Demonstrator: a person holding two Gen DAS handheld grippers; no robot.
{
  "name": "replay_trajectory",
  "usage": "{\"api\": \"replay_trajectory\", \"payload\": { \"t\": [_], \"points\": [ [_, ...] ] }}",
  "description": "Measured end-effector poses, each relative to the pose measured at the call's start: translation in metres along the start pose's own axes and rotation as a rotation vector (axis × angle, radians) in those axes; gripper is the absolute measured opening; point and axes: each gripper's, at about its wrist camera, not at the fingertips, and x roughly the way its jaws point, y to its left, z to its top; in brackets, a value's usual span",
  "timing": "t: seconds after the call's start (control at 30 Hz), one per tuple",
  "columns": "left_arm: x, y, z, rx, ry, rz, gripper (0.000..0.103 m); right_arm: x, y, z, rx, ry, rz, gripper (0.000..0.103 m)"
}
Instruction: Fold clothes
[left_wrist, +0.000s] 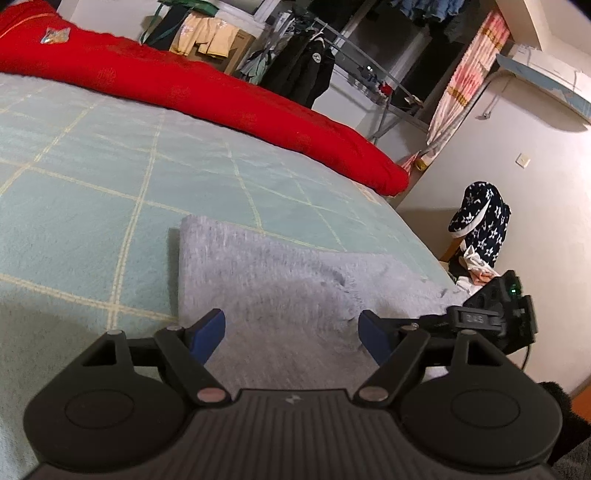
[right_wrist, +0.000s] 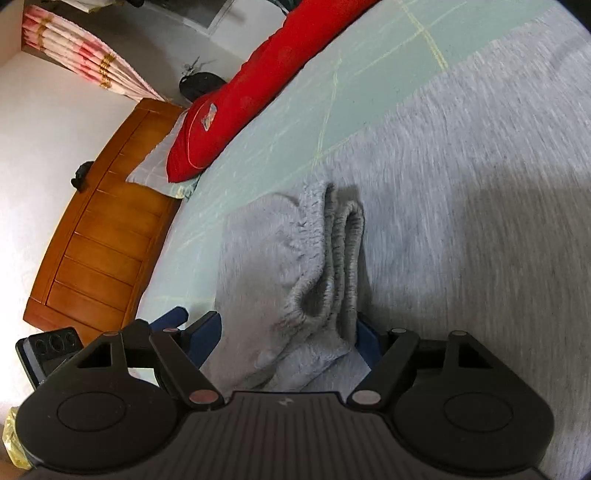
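Observation:
A grey knit garment (left_wrist: 280, 273) lies spread on the bed, with one folded edge toward the bed's middle. My left gripper (left_wrist: 291, 334) hovers low over it, open, its blue fingertips wide apart with nothing between them. In the right wrist view the same grey garment (right_wrist: 461, 184) fills the right side. Its ribbed waistband (right_wrist: 332, 258) is bunched in layered folds. My right gripper (right_wrist: 286, 336) is open, and the bunched waistband sits between its blue fingers. The right gripper's black body (left_wrist: 491, 317) shows at the bed's right edge.
The light green checked bed cover (left_wrist: 92, 166) runs far to the left. A long red quilt (left_wrist: 221, 96) lies along the far side. A wooden headboard (right_wrist: 96, 243), a clothes rack (left_wrist: 306, 66) and a chair draped with dark star-patterned cloth (left_wrist: 480, 221) stand around the bed.

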Motion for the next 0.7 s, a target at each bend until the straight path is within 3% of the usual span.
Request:
{"api": "replay_trajectory", "payload": {
  "t": [0.03,0.1,0.13,0.17,0.27,0.33,0.5,0.57,0.7],
  "points": [
    [0.001,0.0,0.0,-0.007,-0.001,-0.011,0.079,0.003,0.0,0.003,-0.009,-0.005,0.003,0.08],
    [0.005,-0.003,0.0,-0.018,-0.002,-0.043,0.079,0.01,0.005,0.007,-0.042,-0.007,-0.02,0.068],
    [0.007,-0.005,-0.001,-0.016,0.0,-0.058,0.079,0.013,0.008,0.007,-0.064,-0.001,-0.039,0.047],
    [0.01,-0.007,-0.002,-0.013,0.005,-0.075,0.079,0.013,0.01,0.006,-0.078,0.009,-0.047,0.032],
    [0.017,-0.01,-0.01,0.013,0.038,-0.062,0.079,0.005,0.01,-0.003,-0.063,0.009,-0.031,0.03],
    [0.01,-0.019,-0.019,0.112,0.044,0.014,0.079,-0.004,0.011,-0.007,-0.06,-0.011,-0.029,0.03],
    [-0.009,-0.041,-0.043,0.359,0.058,0.203,0.079,-0.016,0.008,-0.009,-0.06,-0.033,-0.075,0.044],
    [-0.016,-0.049,-0.052,0.457,0.064,0.278,0.082,-0.023,0.016,-0.011,-0.093,-0.055,-0.077,0.063],
    [-0.018,-0.07,-0.076,0.679,0.091,0.412,0.082,-0.04,0.025,-0.018,-0.129,-0.089,-0.074,0.071]
  ]
}}
